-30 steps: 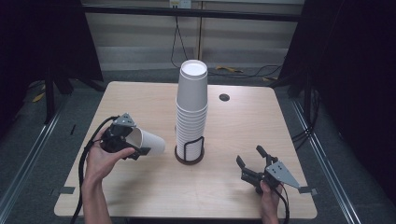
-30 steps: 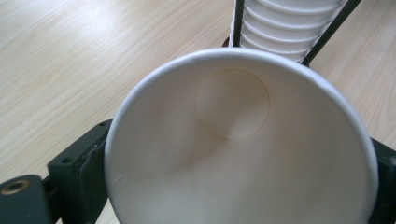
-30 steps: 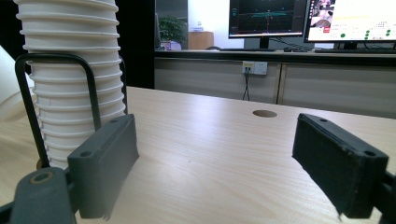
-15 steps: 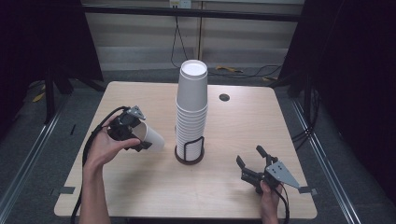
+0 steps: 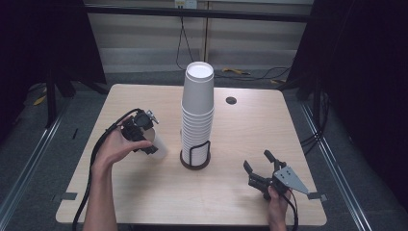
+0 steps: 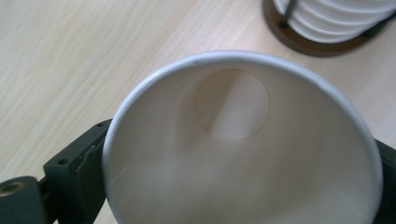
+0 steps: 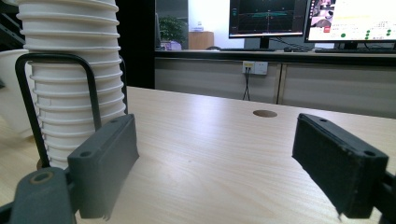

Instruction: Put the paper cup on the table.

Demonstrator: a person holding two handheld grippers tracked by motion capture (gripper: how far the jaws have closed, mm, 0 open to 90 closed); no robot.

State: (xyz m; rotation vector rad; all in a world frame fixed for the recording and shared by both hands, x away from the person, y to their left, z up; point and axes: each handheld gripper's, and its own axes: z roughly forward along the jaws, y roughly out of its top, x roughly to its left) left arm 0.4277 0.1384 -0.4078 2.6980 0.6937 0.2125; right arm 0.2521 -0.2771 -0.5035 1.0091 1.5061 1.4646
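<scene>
The paper cup (image 5: 156,144) sits between the jaws of the left hand-held gripper (image 5: 144,139), which have just been opening, just left of the cup stack (image 5: 197,110) in its wire holder (image 5: 196,156). The right hand-held gripper (image 5: 260,168) rests spread and empty on the surface (image 5: 144,192).

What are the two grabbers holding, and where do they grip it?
The left gripper holds a paper cup near its rim, a jaw on each side. The right gripper holds nothing.

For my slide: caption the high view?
Left gripper holds a white paper cup beside the tall stack of white paper cups.
</scene>
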